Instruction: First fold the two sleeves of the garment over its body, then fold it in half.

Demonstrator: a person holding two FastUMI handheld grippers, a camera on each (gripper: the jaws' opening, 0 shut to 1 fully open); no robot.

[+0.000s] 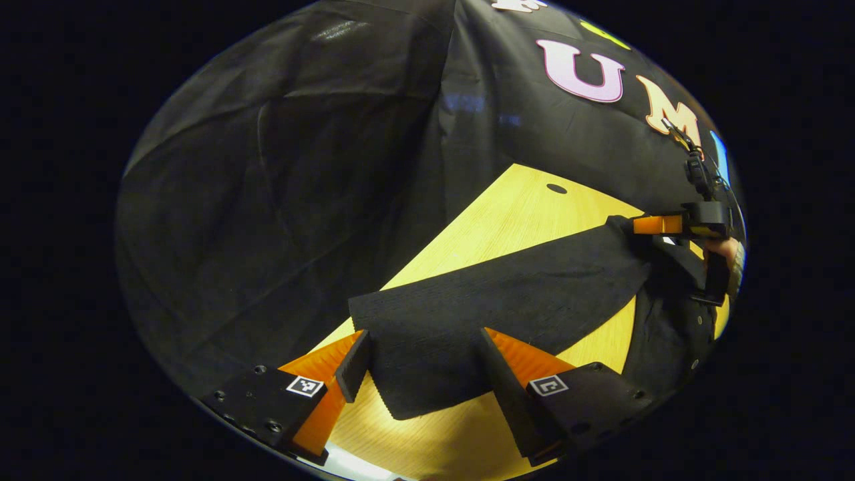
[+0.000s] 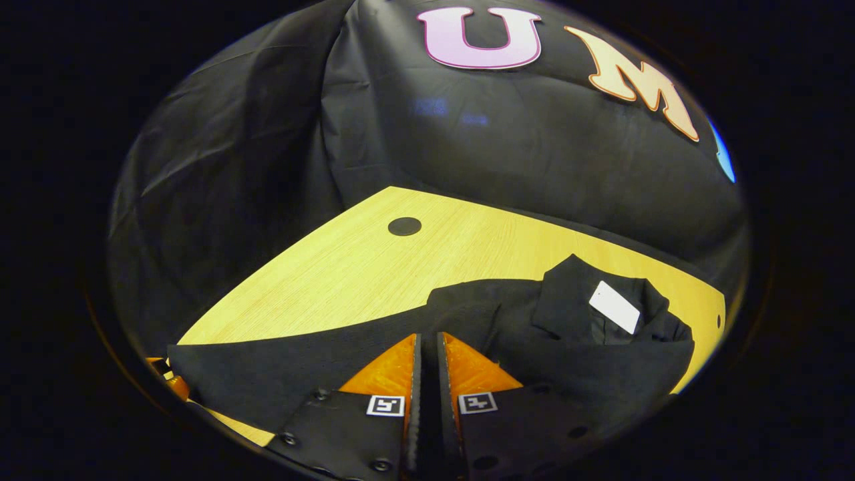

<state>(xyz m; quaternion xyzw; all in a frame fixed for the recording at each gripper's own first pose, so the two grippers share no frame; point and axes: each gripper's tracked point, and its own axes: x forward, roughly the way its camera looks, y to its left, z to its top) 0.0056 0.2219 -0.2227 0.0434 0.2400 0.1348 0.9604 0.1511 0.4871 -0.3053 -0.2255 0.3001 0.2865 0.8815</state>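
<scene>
The garment (image 2: 467,347), a dark, soft-looking piece of cloth, is spread flat on the table (image 2: 374,267), with its collar and a white tag (image 2: 614,306) seen at the far right end in the right gripper view, on the side away from the round hole (image 2: 405,226) in the tabletop. One long sleeve (image 1: 507,294) is laid out straight across the table, its cuff end lying nearest the left gripper (image 1: 427,367). The cloth is judged to be light and limp, likely to sag and crease when lifted, and unlikely to slip much because of its matte weave; nothing about it looks fragile. The cuff edge is judged the best place to be taken hold of, so that the sleeve can be carried over the body in one sweep. The left gripper is held with its fingers wide apart, one on each side of the cuff, with nothing pinched between them. The right gripper (image 2: 426,364) is seen over the shoulder area beside the collar, its fingers drawn nearly together; whether cloth is pinched in the narrow gap cannot be told. In the left gripper view, the right gripper is seen at the far end of the sleeve, with a hand (image 1: 725,250) behind it.
</scene>
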